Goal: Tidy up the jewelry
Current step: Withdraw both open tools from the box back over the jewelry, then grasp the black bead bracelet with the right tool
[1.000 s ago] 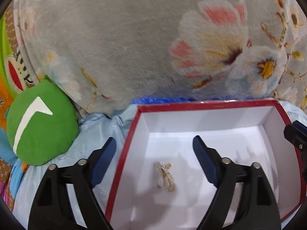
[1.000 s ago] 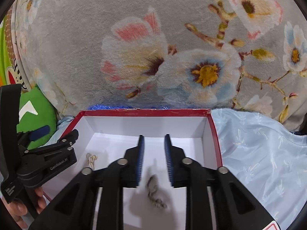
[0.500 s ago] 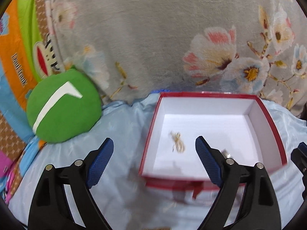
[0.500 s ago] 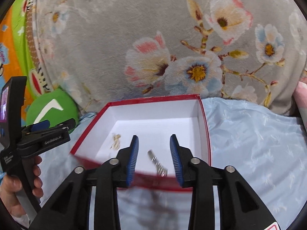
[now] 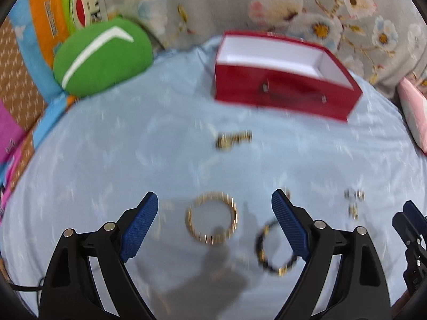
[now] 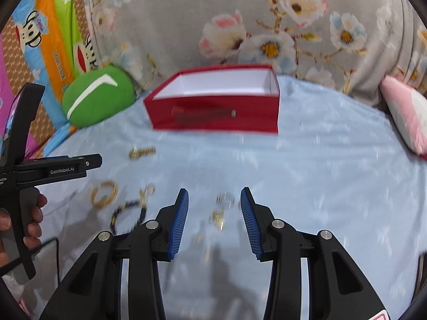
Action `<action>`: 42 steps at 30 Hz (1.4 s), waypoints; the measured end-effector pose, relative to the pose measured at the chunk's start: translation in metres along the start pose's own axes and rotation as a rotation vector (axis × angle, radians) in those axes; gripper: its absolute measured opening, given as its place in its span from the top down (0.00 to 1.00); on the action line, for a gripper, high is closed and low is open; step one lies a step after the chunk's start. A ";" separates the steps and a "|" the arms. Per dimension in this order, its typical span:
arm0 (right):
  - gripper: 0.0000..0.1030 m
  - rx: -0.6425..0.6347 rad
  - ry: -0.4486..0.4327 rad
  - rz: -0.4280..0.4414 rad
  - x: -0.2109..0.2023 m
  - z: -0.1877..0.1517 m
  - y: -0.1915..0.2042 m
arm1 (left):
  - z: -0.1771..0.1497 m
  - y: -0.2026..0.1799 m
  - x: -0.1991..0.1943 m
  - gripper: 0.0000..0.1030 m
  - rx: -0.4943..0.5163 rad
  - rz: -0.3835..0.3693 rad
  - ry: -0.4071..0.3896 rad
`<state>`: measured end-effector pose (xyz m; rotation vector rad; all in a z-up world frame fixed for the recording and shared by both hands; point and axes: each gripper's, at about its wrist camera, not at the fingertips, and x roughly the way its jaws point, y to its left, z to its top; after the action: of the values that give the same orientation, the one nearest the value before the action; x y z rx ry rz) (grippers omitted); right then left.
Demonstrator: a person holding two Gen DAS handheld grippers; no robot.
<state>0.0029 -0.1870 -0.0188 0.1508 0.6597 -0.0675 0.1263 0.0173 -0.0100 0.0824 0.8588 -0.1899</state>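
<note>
I'm between drops: left gripper (image 5: 214, 224) gapes wide around the gold beaded bracelet (image 5: 211, 218); right gripper (image 6: 214, 220), jaws just opened and empty, needs lowering onto the small silver-gold trinkets (image 6: 221, 209) at twelve o'clock.

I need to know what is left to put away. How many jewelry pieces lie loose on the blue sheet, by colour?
Gold: 3, a bangle, a watch-like piece and a small item.
Black beaded: 1, a bracelet.
Silvery or clear: 1, a small piece.
Total: 5; blur may hide smaller bits.
</note>
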 end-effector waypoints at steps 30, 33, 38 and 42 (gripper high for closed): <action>0.61 -0.004 0.127 0.055 0.048 -0.017 0.068 | -0.053 0.049 -0.005 0.18 -0.129 0.007 0.046; 0.61 0.000 0.147 0.054 0.063 -0.010 0.077 | -0.048 0.062 -0.007 0.18 -0.151 0.016 0.032; 0.62 0.004 0.199 0.036 0.084 -0.005 0.087 | -0.041 0.072 -0.004 0.18 -0.164 0.020 0.021; 0.70 -0.029 0.215 -0.015 0.094 -0.006 0.094 | -0.035 0.075 0.003 0.18 -0.173 0.005 0.027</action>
<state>0.0838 -0.0942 -0.0698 0.1261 0.8758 -0.0570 0.1172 0.0956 -0.0351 -0.0752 0.8983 -0.1092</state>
